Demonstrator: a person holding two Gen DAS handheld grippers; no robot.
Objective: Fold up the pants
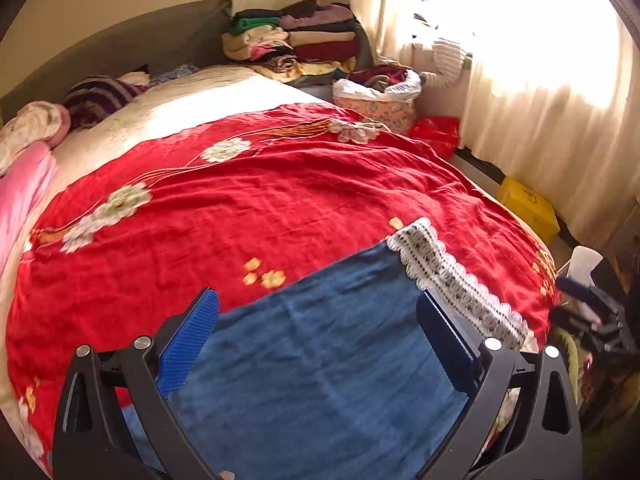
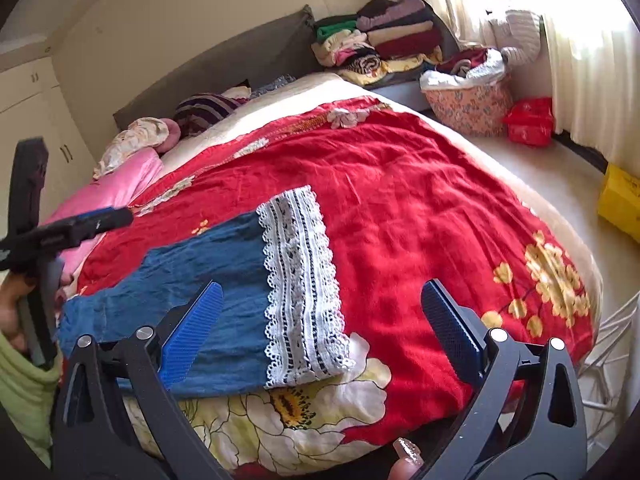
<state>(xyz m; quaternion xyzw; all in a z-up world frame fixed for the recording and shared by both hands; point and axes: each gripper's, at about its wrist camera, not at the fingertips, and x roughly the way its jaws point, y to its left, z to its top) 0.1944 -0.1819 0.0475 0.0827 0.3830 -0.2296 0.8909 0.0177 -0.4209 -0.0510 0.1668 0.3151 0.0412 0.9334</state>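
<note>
- The blue pants [image 2: 192, 280] lay flat on the red flowered bedspread [image 2: 400, 208], near the foot edge of the bed, with their white lace cuff [image 2: 300, 284] pointing toward the window side.
- In my left wrist view the same pants [image 1: 320, 360] filled the lower middle, the lace cuff [image 1: 452, 280] running along their right edge.
- My left gripper [image 1: 318, 328] hung over the blue cloth with its blue-padded fingers [image 1: 190, 344] spread wide, nothing between them.
- I could not tell whether its fingertips touched the fabric or only hovered above it.
- From the right wrist view that left gripper [image 2: 92, 222] showed at the far left, above the end of the pants away from the lace, with my left hand [image 2: 12, 312] on its handle.
- My right gripper [image 2: 322, 332] was likewise released, fingers [image 2: 192, 340] wide apart and empty; the left pad sat over the blue cloth, the right pad over the red bedspread, the lace cuff between them.
- A pink quilt [image 2: 116, 188] lay along the left side of the bed, with a striped pillow [image 2: 204, 110] near the grey headboard [image 2: 224, 68].
- Folded clothes [image 2: 380, 40] were stacked in the far corner, by a flowered basket [image 2: 468, 108] full of laundry.
- A red bag [image 2: 528, 122] sat beside the basket, and a yellow box [image 2: 620, 200] stood on the floor under the cream curtain [image 2: 592, 80].
</note>
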